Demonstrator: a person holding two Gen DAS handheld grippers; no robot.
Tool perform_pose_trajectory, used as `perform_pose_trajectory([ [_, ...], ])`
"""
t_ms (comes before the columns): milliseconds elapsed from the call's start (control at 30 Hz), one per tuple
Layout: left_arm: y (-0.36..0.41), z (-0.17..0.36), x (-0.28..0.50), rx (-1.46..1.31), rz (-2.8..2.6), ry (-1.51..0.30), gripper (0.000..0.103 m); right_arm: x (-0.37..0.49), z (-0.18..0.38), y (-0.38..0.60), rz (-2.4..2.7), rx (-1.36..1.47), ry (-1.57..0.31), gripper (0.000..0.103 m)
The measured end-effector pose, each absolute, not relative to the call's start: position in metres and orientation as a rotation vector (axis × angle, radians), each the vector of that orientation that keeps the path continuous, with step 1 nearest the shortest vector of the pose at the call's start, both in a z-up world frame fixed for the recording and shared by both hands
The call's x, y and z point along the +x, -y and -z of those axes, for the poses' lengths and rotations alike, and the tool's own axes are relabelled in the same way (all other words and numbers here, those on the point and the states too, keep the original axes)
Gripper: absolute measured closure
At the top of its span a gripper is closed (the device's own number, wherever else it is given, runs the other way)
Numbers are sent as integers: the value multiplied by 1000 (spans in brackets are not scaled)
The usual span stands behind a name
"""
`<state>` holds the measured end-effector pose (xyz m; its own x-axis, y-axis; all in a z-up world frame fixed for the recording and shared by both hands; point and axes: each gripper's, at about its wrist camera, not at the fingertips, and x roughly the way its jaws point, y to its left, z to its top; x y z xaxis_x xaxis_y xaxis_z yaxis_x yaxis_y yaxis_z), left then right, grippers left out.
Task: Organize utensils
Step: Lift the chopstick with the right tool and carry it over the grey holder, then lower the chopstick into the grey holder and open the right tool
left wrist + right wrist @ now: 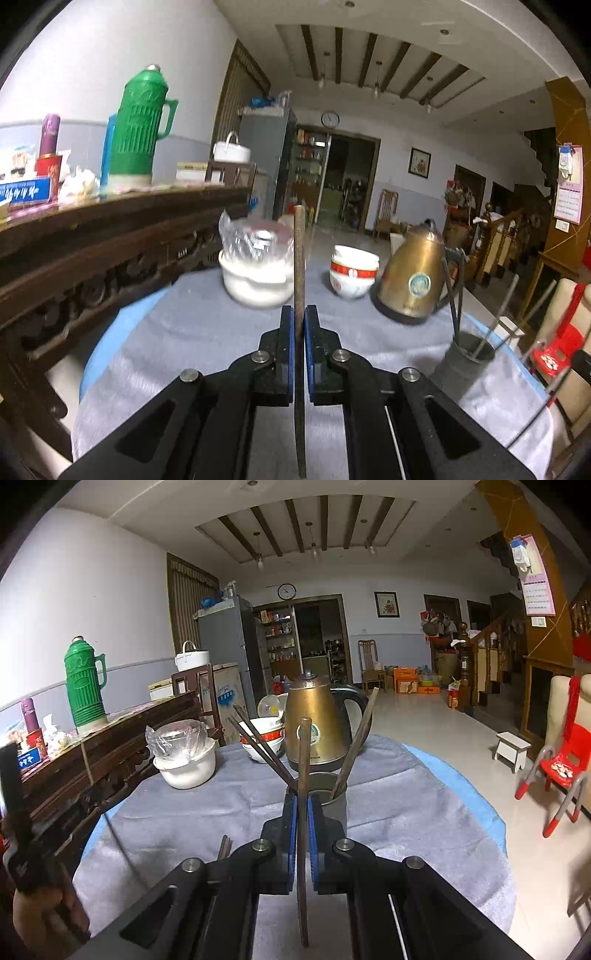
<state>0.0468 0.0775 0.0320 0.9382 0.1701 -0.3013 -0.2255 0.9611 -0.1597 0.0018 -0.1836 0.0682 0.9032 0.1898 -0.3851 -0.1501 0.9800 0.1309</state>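
Kettle [317,723] emblem unreadable; 1 chopstick [303,812] in right hand-held gripper [303,808].

White walls [92,590], beamed ceiling [306,520].

In my left tongs' view, one dark wooden chopstick [299,280] stands upright at frame centre. At lower right, the grey holder cup [466,360] sits on the cloth, utensils leaning in it. In my right tongs' view, another chopstick [304,775] rises at centre, just before the cup [327,794], where three chopsticks [258,744] lean outward.
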Motion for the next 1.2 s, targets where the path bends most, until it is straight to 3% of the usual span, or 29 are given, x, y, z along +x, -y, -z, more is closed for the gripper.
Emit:
perform_pose_trajectory([
  [867, -90, -19, -21, -286, -105, -384, 98, -15, -70, 196, -186, 117, -422, 97],
  [1200, -91, -47, -32, -345, -45, -339, 98, -23, -87, 212, -190, 181, -385, 97],
])
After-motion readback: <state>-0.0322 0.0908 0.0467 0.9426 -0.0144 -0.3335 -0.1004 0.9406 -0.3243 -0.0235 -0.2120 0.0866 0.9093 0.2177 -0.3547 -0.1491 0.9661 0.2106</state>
